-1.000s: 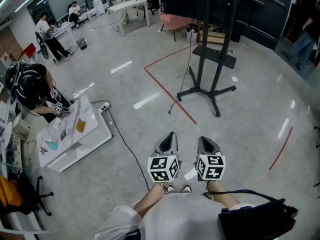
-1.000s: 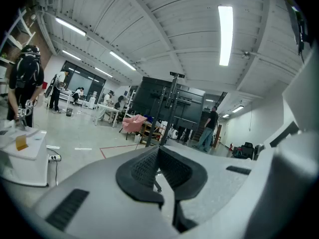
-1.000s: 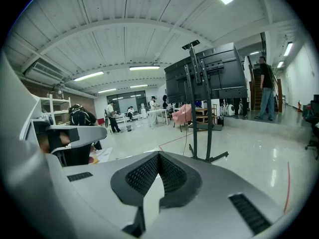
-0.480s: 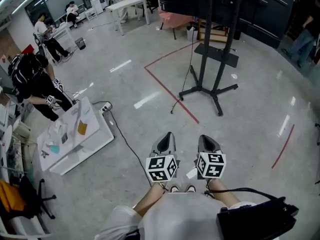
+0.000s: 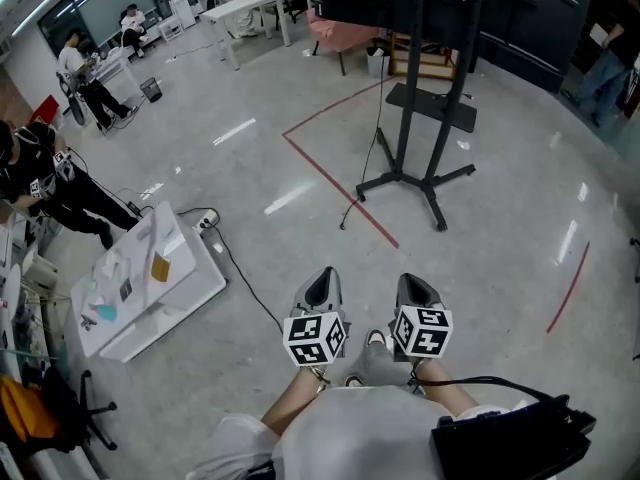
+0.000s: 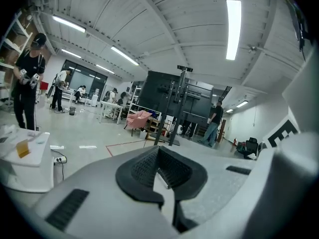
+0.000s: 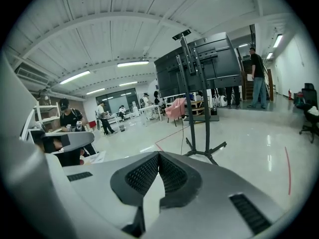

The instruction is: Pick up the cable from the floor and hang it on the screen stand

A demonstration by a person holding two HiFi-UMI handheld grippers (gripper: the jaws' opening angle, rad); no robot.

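At the frame's left edge a person (image 5: 45,183) stands by a white table (image 5: 190,288) in the lower left. A power strip (image 5: 207,220) lies at the table's top corner, w/ its cord (image 5: 245,278) running down-right toward our feet.

Centre frame is open grey floor, crossed only by a red tape corner (image 5: 335,183).

The cable (image 5: 344,221) drops from the screen at top centre. Its loose end lies on the floor just left of the screen stand (image 5: 405,168), beside the tape.

Right of the stand there's more bare floor, a 2nd red strip (image 5: 566,288), and a dark wall unit (image 5: 540,28) along the upper right edge.

At bottom centre, the left gripper (image 5: 322,276) and right gripper (image 5: 413,286) sit side by side, well short of the cable. Both have jaws closed, pads together, nothing between them.

Vs a second ago:
- The person on the left is now further toward the left edge.
- The left marker cube sits a bit lower-left.
- One shoe (image 5: 377,345) now shows between the grippers.
- The stand and cable are about where they were in frame.
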